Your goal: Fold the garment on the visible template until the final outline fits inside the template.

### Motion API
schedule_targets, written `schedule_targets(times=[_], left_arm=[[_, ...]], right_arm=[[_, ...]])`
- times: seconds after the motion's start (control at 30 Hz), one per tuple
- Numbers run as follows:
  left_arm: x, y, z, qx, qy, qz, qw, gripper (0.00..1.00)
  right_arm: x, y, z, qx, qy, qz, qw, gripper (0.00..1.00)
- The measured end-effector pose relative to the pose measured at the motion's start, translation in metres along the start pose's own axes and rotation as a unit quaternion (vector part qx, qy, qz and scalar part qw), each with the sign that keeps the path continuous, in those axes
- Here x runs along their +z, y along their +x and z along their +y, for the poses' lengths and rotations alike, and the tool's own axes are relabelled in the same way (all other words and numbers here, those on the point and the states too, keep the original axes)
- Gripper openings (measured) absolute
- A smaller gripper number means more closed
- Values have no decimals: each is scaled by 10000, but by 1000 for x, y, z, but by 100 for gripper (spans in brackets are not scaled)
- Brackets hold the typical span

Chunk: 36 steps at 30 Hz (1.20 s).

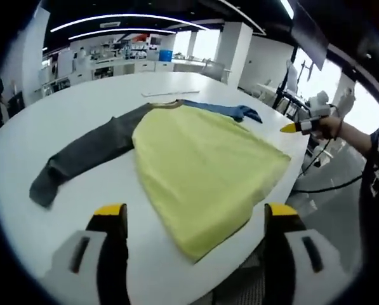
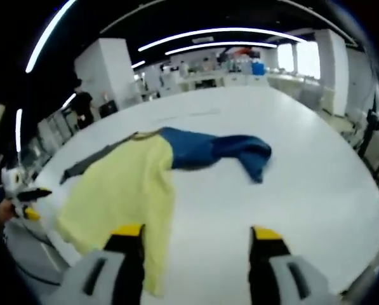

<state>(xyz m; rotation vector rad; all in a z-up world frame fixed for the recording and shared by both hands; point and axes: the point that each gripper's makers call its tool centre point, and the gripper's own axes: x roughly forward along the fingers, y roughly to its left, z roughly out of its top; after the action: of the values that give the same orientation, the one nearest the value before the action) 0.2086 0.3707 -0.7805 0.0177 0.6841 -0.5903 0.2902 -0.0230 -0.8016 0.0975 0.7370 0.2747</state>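
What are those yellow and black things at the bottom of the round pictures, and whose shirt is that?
Those are grabbers. A person holds one in each hand, and each carries a small camera, so you get two round pictures. The left gripper has its jaws apart and holds nothing. The right gripper is open and empty too. You can also spot it far off in the left gripper view, in the person's hand. On the white table lies a shirt with a yellow body, one grey sleeve and one blue sleeve. I cannot tell whose it is.

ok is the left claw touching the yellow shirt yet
Apart. In the left gripper view the left claw hangs open, bare white table separating its left fingertip from the yellow shirt, whose hem lies between both tips, uncontacted.
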Motion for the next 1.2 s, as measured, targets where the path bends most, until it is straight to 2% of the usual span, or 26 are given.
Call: schedule_targets(times=[0.2,0.37,0.57,0.7,0.8,1.2], left_arm=[[12,3,4,53,15,-295,9995,97],[23,3,3,47,65,-460,9989,99],[24,5,9,175,51,-450,9988,99],[29,4,13,311,-33,-621,9976,98],[29,4,14,327,-51,-619,9975,96],[34,7,23,457,-51,-688,9966,92]], right_arm=[[13,11,-16,-119,-82,-105,9998,60],[24,23,-29,-242,-226,-174,9993,56],[35,41,-50,-420,-314,-306,9982,43],[40,53,-63,-598,-451,-315,9967,32],[43,59,-70,-694,-499,-345,9957,26],[38,78,-83,-907,-625,-194,9937,11]])
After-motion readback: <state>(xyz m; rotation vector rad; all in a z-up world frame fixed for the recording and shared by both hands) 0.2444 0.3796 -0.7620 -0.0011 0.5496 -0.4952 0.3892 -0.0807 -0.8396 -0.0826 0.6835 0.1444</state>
